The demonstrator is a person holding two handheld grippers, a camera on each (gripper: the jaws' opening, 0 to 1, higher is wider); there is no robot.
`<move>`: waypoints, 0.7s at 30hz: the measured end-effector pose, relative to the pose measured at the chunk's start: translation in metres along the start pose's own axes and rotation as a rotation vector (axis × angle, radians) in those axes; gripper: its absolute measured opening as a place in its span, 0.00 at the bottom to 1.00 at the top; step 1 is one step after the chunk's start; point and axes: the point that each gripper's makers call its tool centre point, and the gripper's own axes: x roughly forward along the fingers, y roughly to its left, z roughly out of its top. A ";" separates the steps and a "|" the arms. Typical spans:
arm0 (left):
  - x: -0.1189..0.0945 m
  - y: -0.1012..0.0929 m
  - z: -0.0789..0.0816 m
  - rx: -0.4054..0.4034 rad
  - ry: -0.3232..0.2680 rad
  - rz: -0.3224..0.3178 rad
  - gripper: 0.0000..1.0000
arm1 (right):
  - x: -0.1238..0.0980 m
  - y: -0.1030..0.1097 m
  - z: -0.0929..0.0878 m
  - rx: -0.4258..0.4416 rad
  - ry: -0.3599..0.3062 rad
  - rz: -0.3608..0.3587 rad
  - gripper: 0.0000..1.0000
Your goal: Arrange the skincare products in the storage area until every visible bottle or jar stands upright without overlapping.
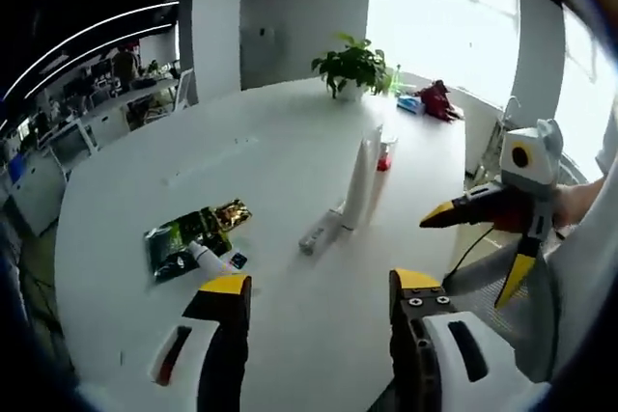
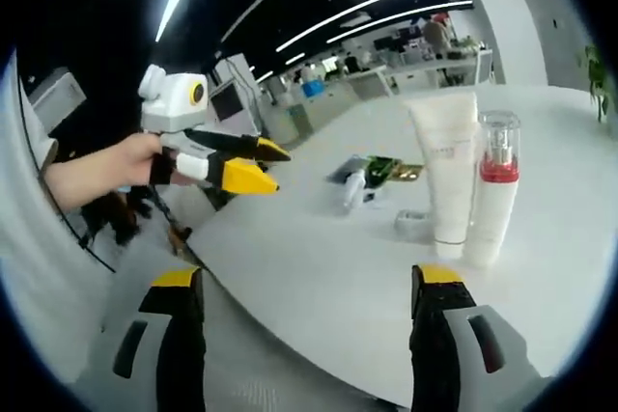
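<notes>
left gripper: jaws apart, empty, above white table | right gripper: jaws apart, empty, at table edge | white tube and red-banded pump bottle: upright, touching side by side | small bottle: lying beside tube | green sachets and small tube: lying flat, apart

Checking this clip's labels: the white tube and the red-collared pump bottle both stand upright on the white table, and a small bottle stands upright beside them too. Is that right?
Not quite. The white tube and red-collared pump bottle do stand upright on the white table, but the small bottle beside them lies on its side, as the left gripper view shows.
</notes>
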 end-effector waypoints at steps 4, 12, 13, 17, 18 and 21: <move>-0.014 0.010 -0.014 -0.040 -0.005 0.018 0.63 | -0.001 -0.007 -0.002 0.022 0.016 -0.035 0.93; -0.044 0.021 -0.038 -0.098 -0.040 0.065 0.75 | -0.013 -0.006 0.004 0.009 0.009 -0.078 0.94; -0.047 0.023 -0.042 -0.101 -0.044 0.067 0.75 | -0.014 -0.005 0.005 0.010 0.004 -0.086 0.95; -0.061 0.026 -0.055 -0.119 -0.070 0.075 0.77 | -0.014 0.001 0.009 0.003 -0.017 -0.097 0.96; -0.066 0.025 -0.058 -0.119 -0.080 0.079 0.77 | -0.013 0.004 0.009 0.002 -0.021 -0.097 0.96; -0.075 0.029 -0.069 -0.133 -0.087 0.089 0.78 | -0.010 0.009 0.008 -0.005 -0.025 -0.098 0.97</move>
